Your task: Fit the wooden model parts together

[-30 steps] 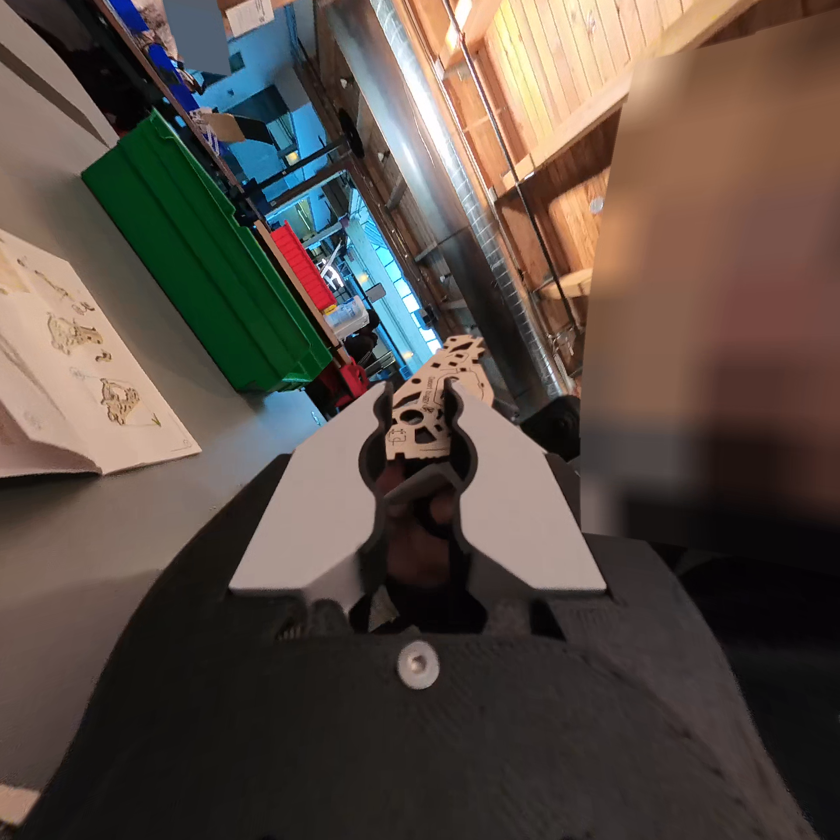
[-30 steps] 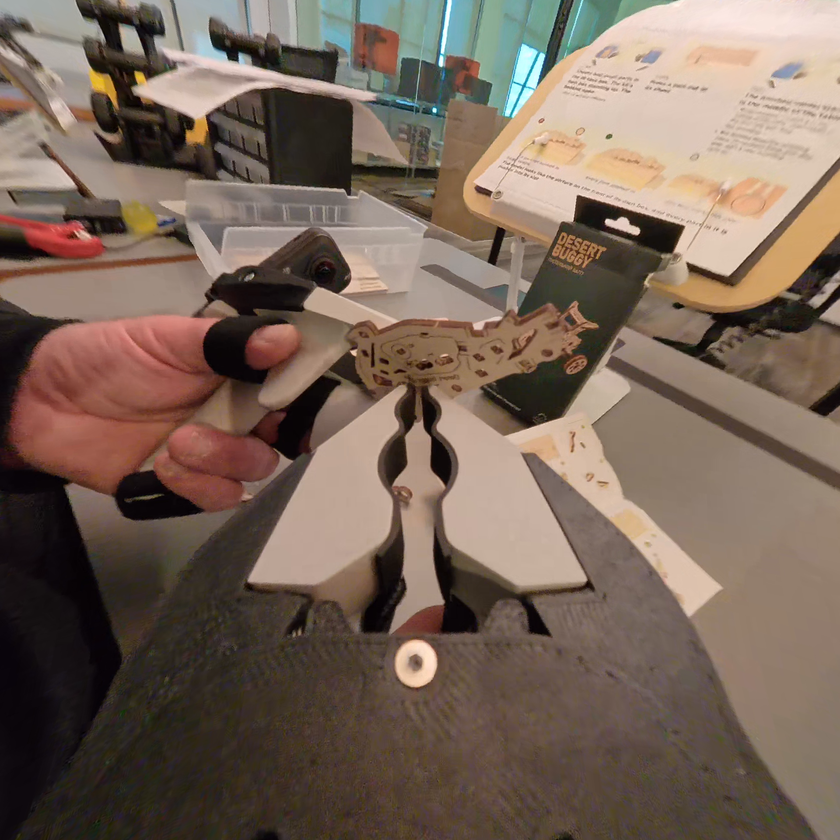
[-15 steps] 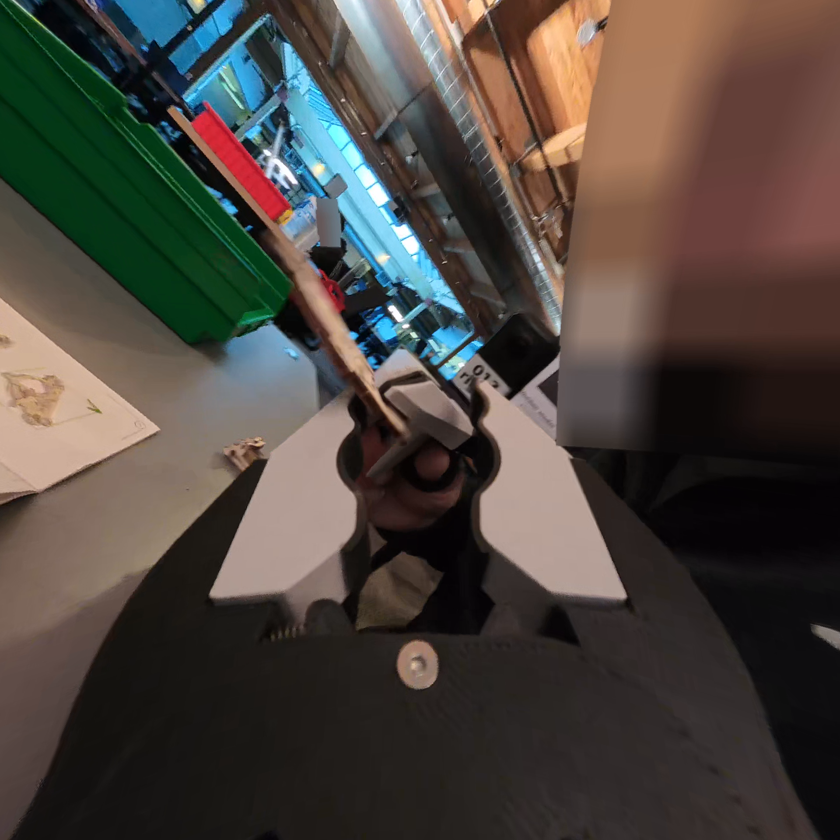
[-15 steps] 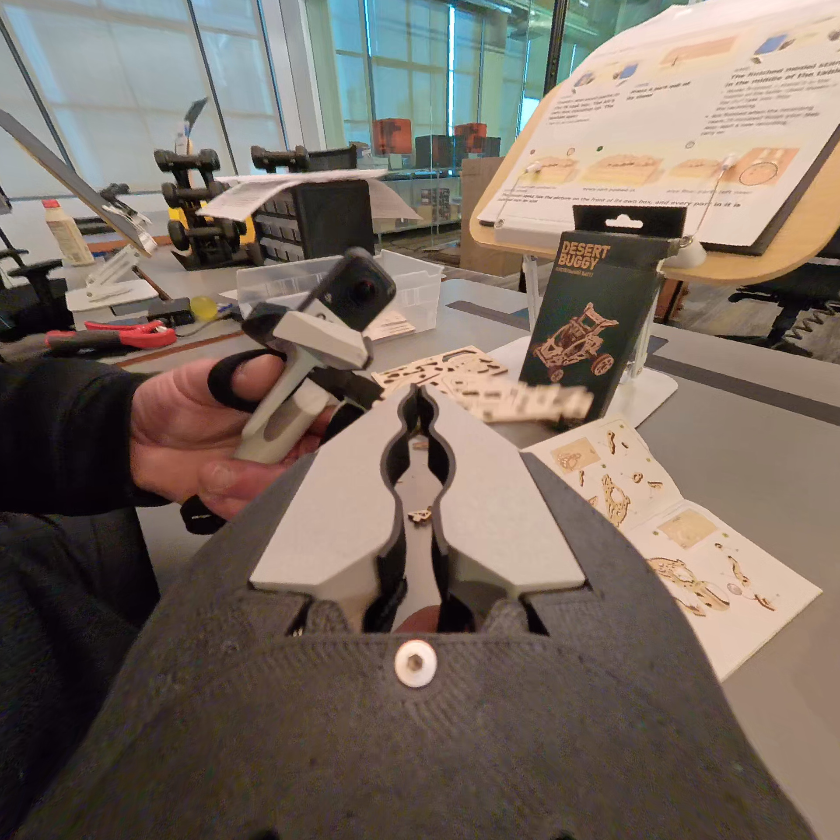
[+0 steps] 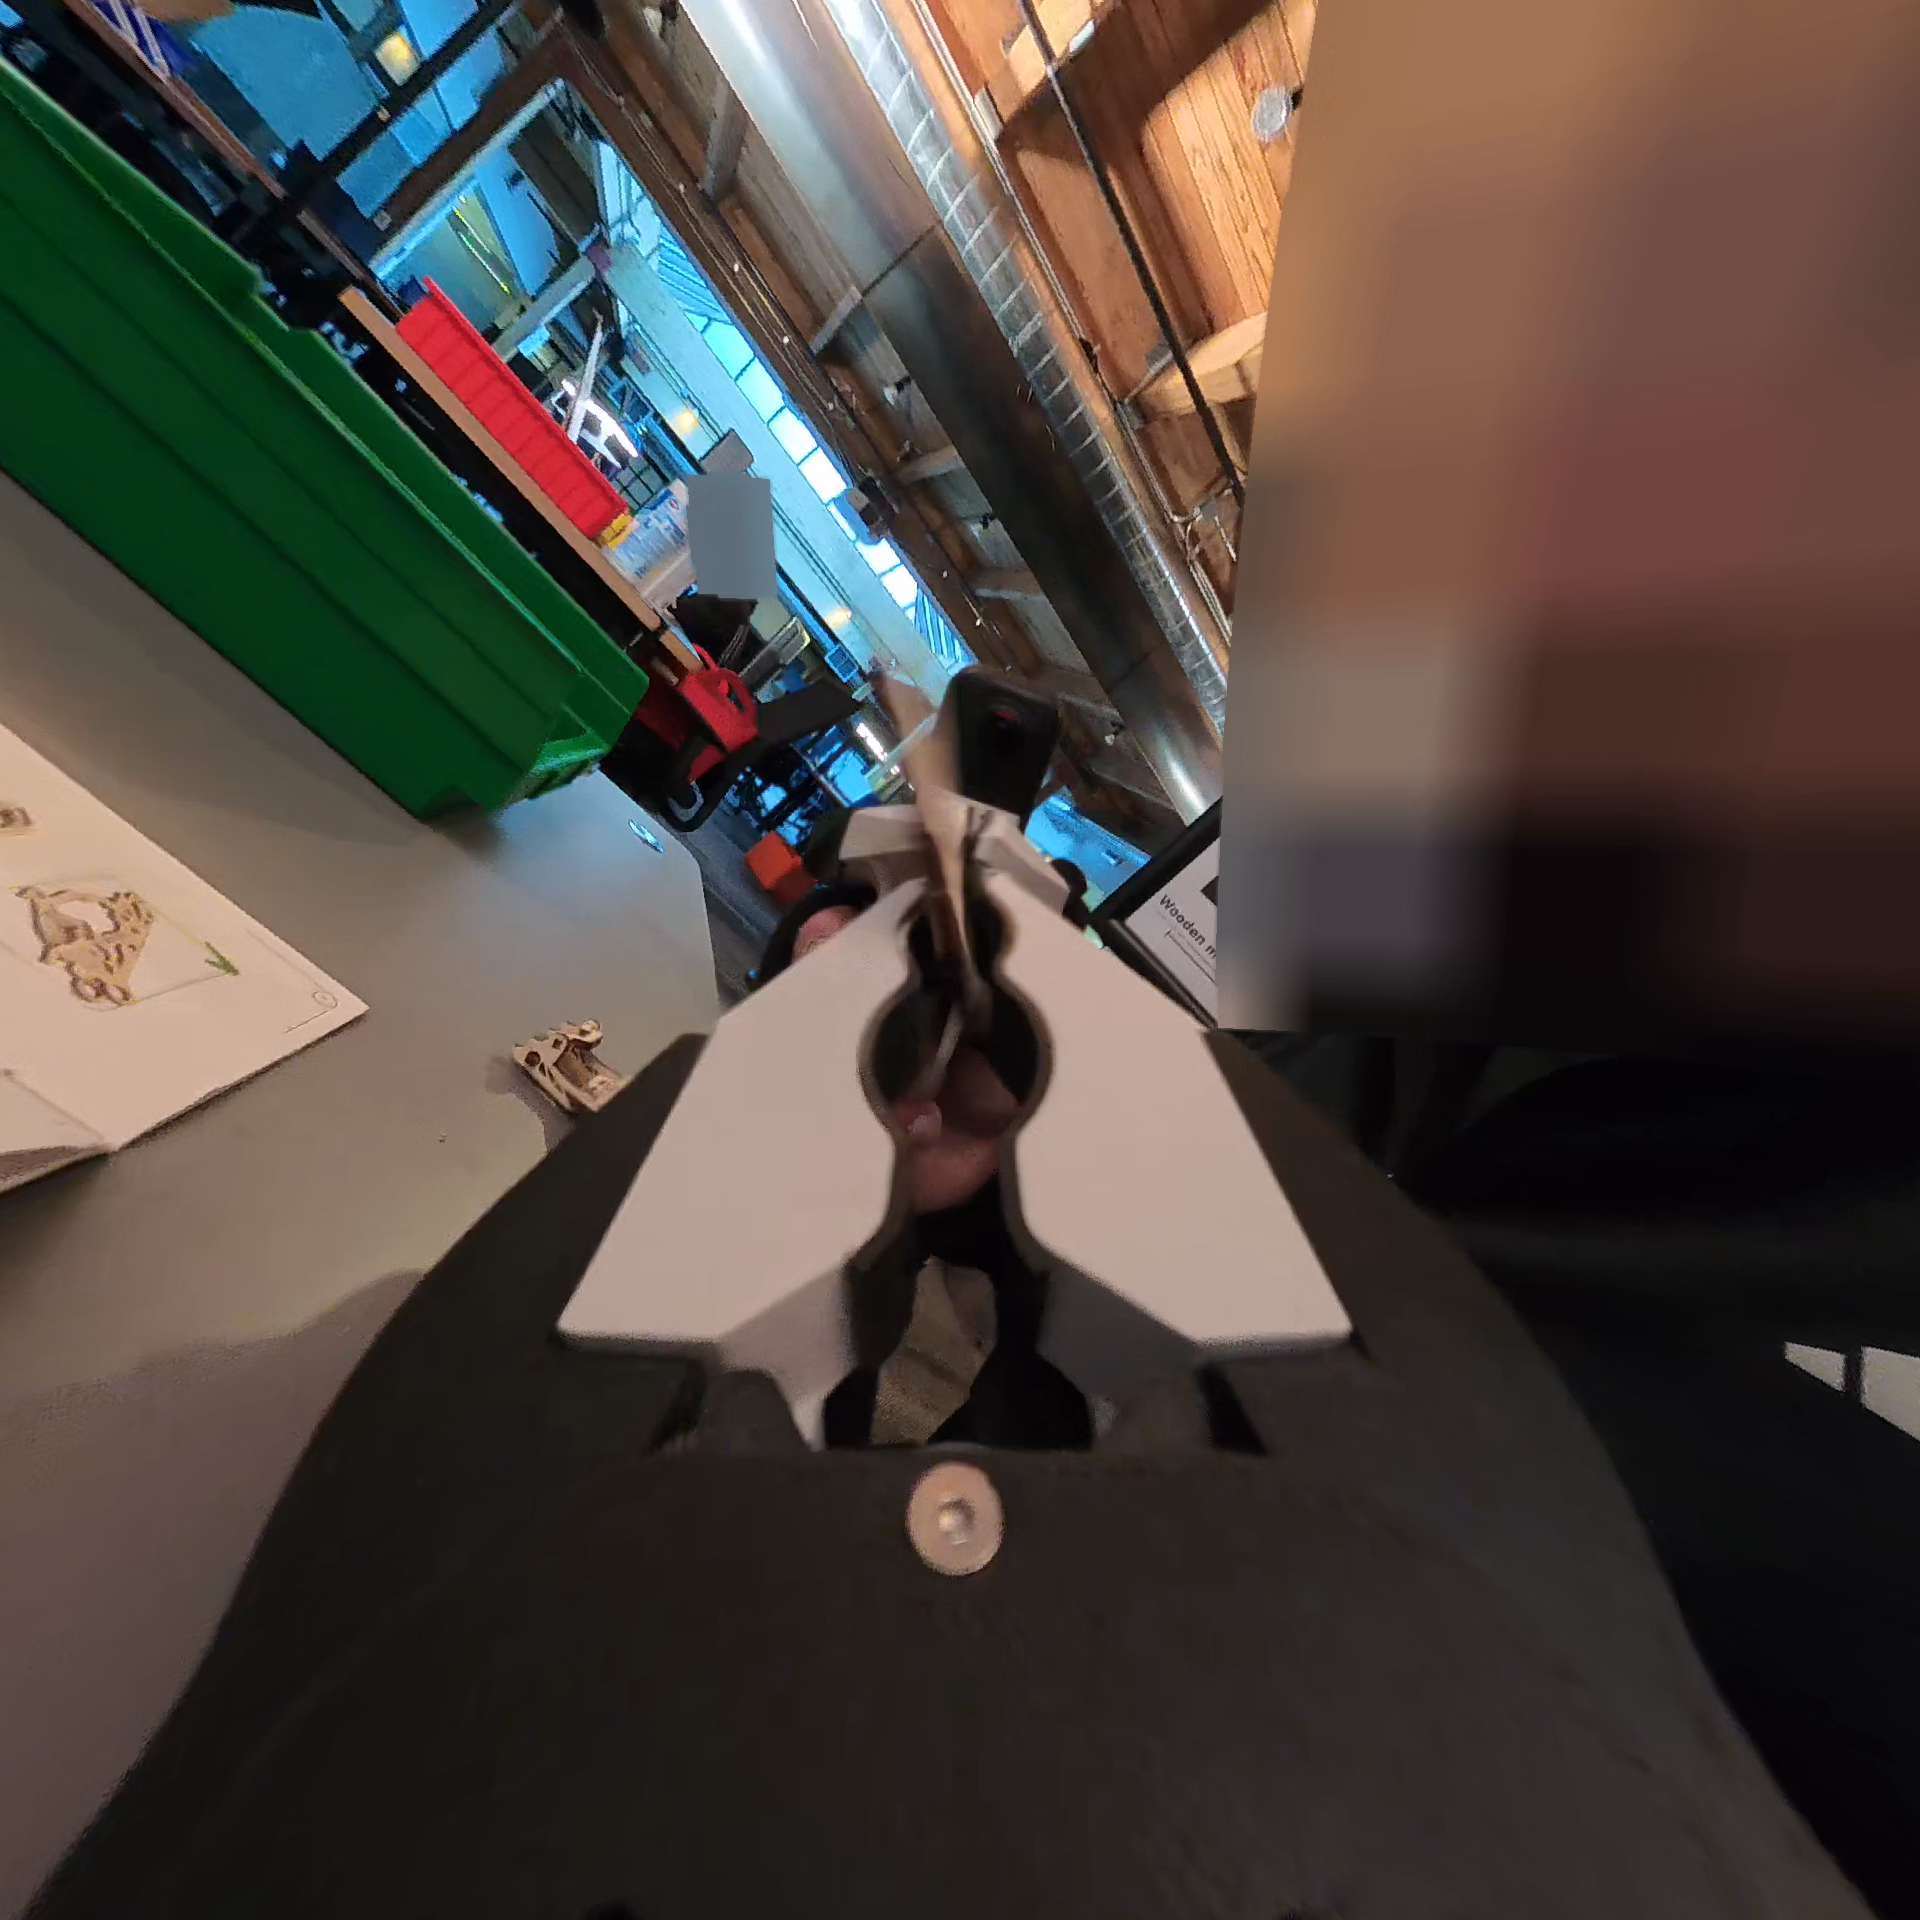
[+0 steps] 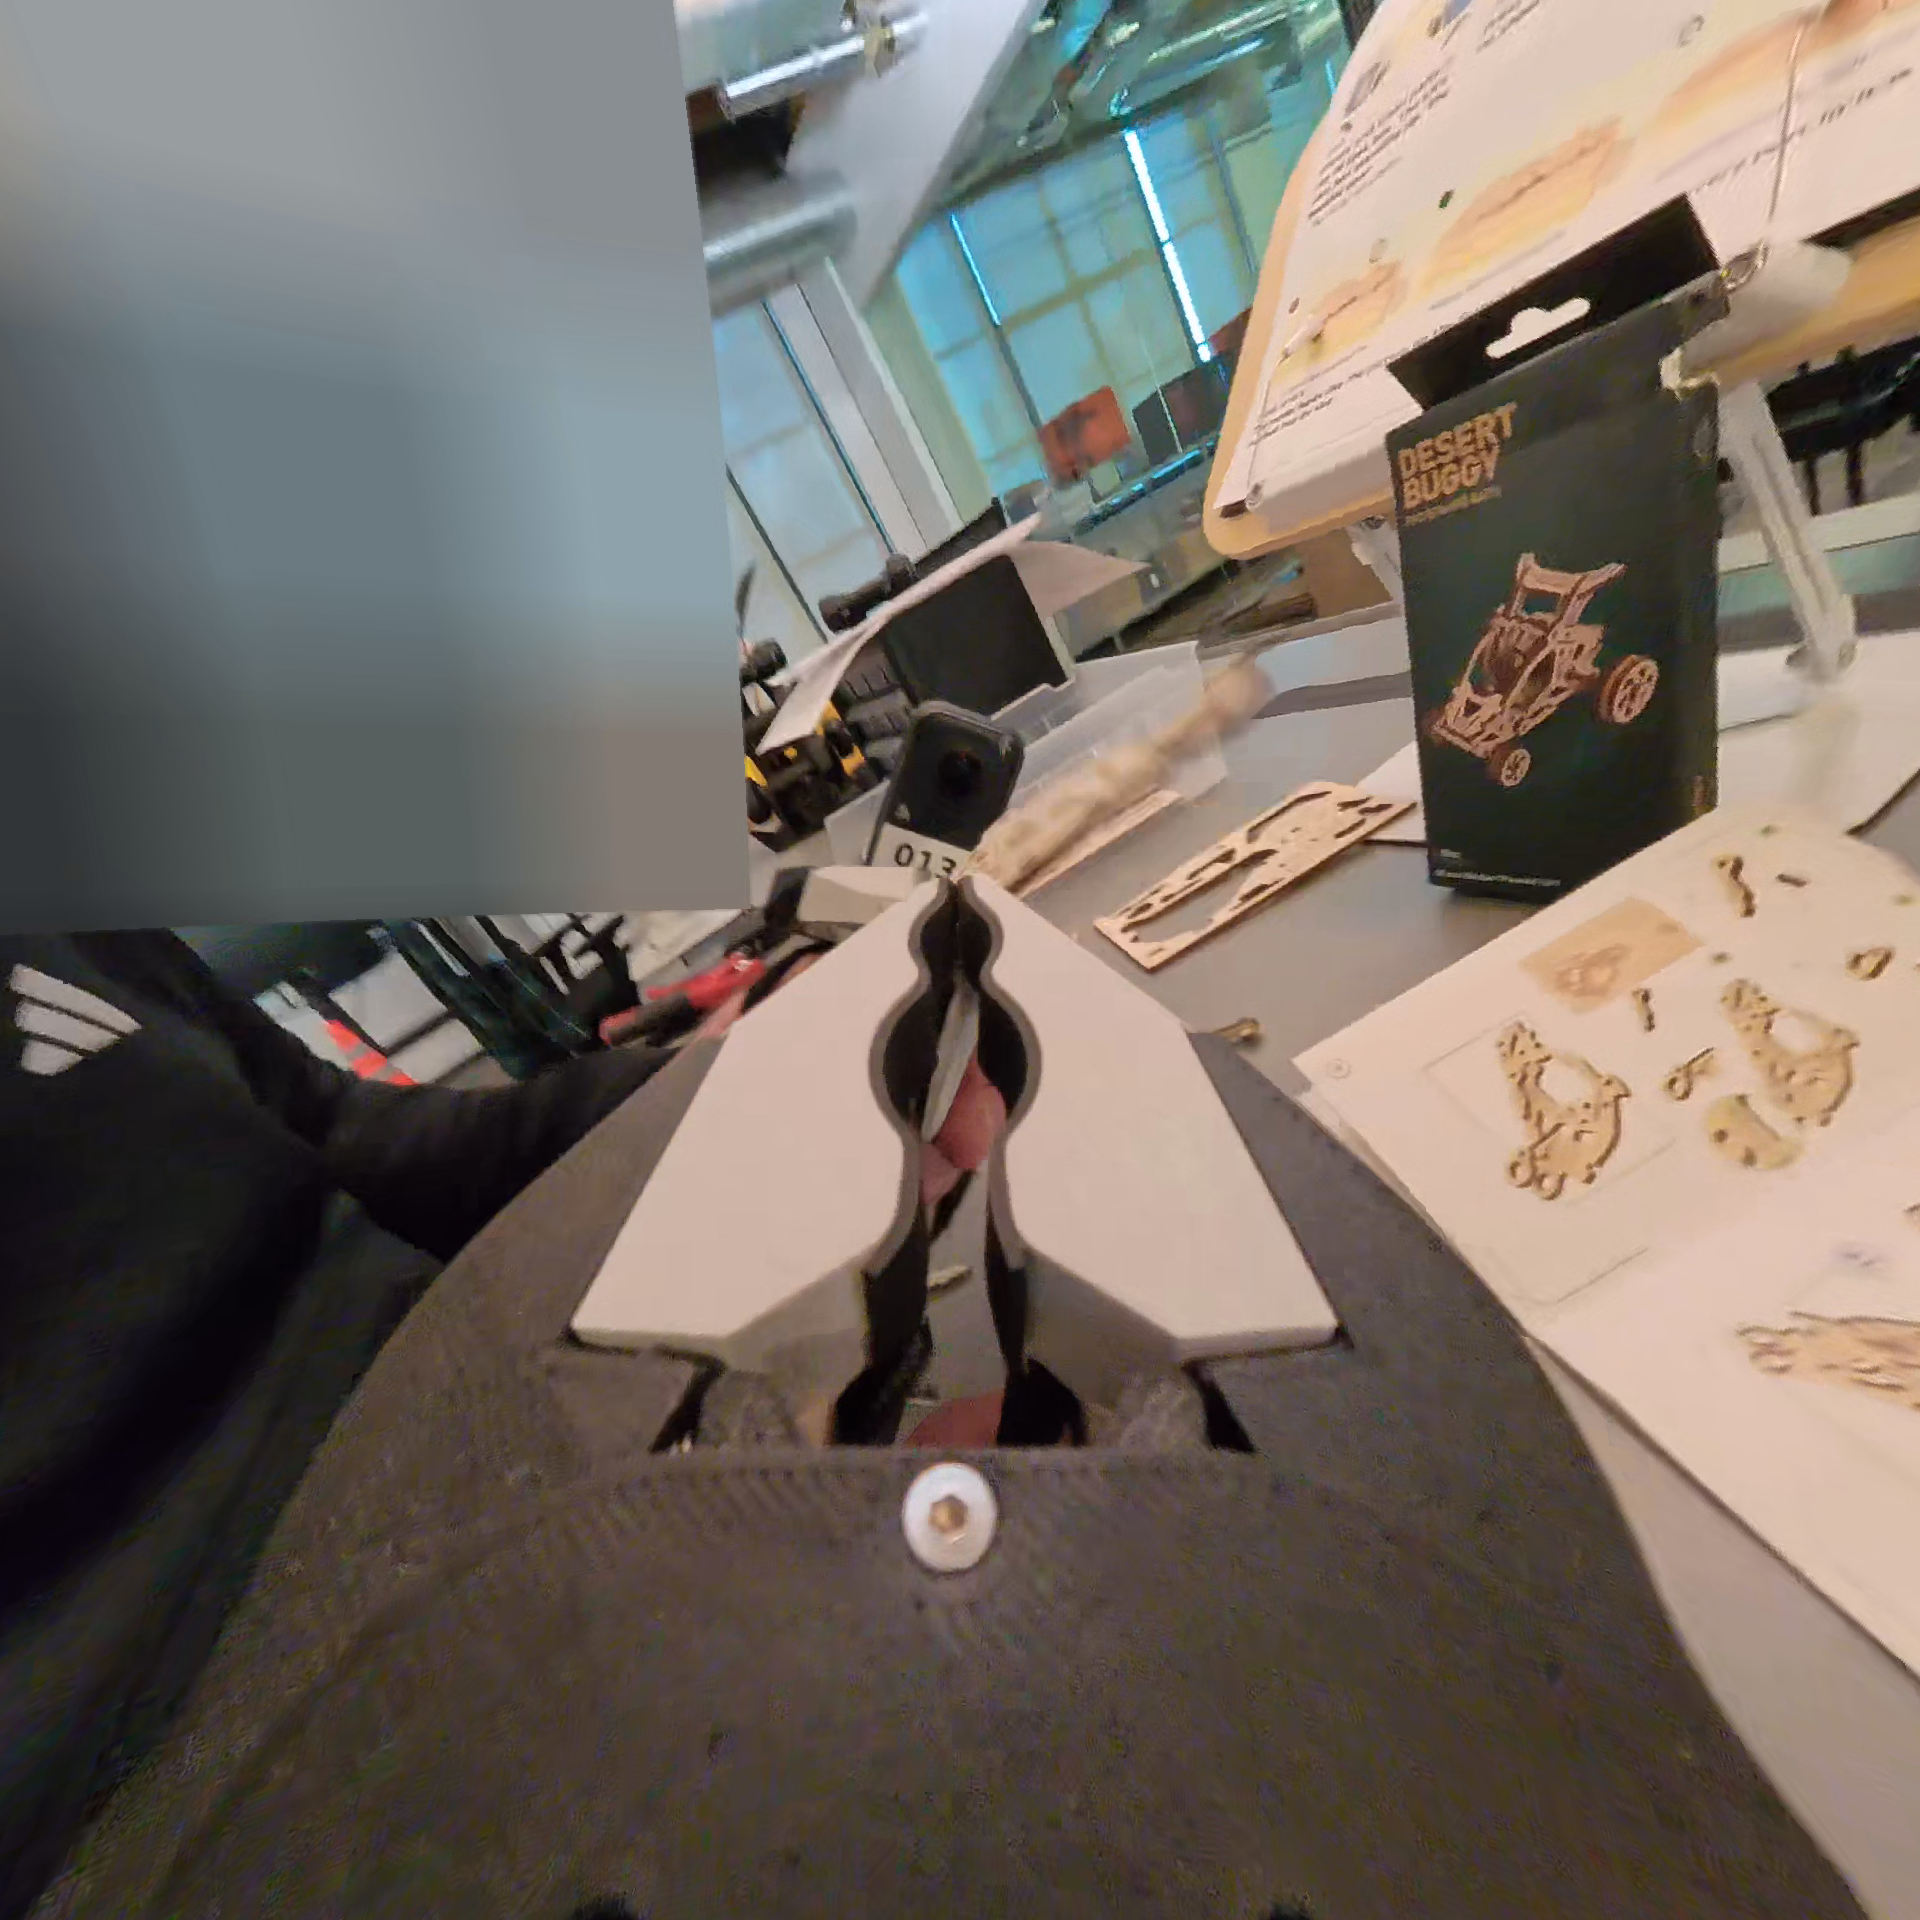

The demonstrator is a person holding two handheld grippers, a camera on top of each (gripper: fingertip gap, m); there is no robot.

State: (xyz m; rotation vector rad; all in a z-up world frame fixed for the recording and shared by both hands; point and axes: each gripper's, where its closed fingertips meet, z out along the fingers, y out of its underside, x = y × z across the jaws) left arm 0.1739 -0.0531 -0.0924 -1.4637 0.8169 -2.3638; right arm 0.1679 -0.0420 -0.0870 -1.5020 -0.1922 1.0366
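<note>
The long wooden part (image 6: 1122, 748) is up in the air, a pale blurred strip running away from the two tools, above the table (image 6: 1278, 935). The left tool (image 5: 951, 894) is clamped on its near end: in its own view the thin edge of the wood sits pinched between the grey fingers (image 5: 821, 997). The right tool (image 6: 954, 891) is closed, fingertips together right where that same strip begins; whether it truly grips the wood I cannot tell, the tips hide the contact.

Out on the table, a punched-out wooden sheet (image 6: 1247, 873) lies flat, mostly frame with holes, so parts have already come out of it. A small loose wooden piece (image 5: 566, 1060) rests near the left tool, and another tiny one (image 6: 1236, 1031) beside the instruction leaflet (image 6: 1621, 1122). The dark model box (image 6: 1548, 644) stands upright behind, under a tilted instruction board (image 6: 1475, 208); a green bin (image 5: 260, 520) sits off to the far side.

My reading: early days. One part in hand, pieces loose on the table, no assembled body in sight. Most of the joining looks left to do.
</note>
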